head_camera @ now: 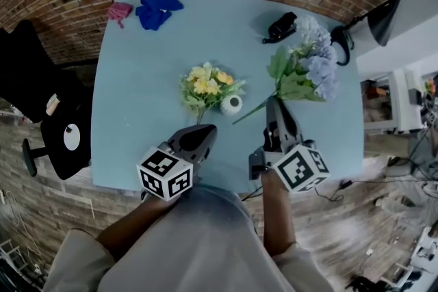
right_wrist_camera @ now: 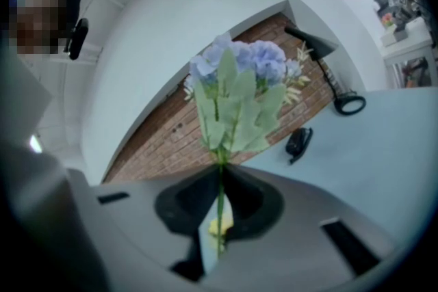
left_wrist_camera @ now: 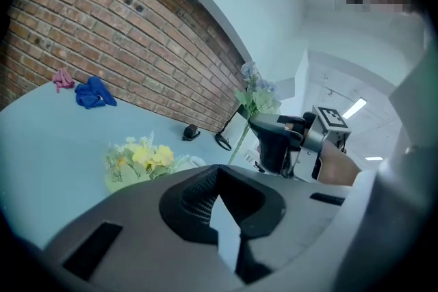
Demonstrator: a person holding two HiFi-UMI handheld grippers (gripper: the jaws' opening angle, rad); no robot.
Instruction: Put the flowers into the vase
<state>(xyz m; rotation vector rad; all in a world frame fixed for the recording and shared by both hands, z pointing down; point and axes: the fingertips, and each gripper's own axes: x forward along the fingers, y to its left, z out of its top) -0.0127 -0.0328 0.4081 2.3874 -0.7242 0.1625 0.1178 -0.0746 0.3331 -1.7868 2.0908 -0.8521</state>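
A bunch of pale blue flowers [head_camera: 313, 65] with green leaves hangs over the table's right side, and my right gripper [head_camera: 274, 102] is shut on its thin green stem. In the right gripper view the stem [right_wrist_camera: 220, 182] runs between the jaws and the blooms [right_wrist_camera: 239, 75] stand above them. A yellow bunch [head_camera: 205, 87] lies on the light blue table [head_camera: 130, 113], touching a small white vase [head_camera: 231, 104]. My left gripper [head_camera: 204, 130] sits just in front of the yellow bunch's stem, shut and empty. The left gripper view shows the yellow bunch [left_wrist_camera: 140, 159] and the right gripper [left_wrist_camera: 276, 141].
A blue cloth [head_camera: 156, 8] and a pink cloth [head_camera: 120, 11] lie at the table's far left corner. A black device [head_camera: 282, 27] rests at the far middle, with a black lamp [head_camera: 383, 10] and its ring base [head_camera: 340, 44] at the far right. A black chair [head_camera: 41, 99] stands left of the table.
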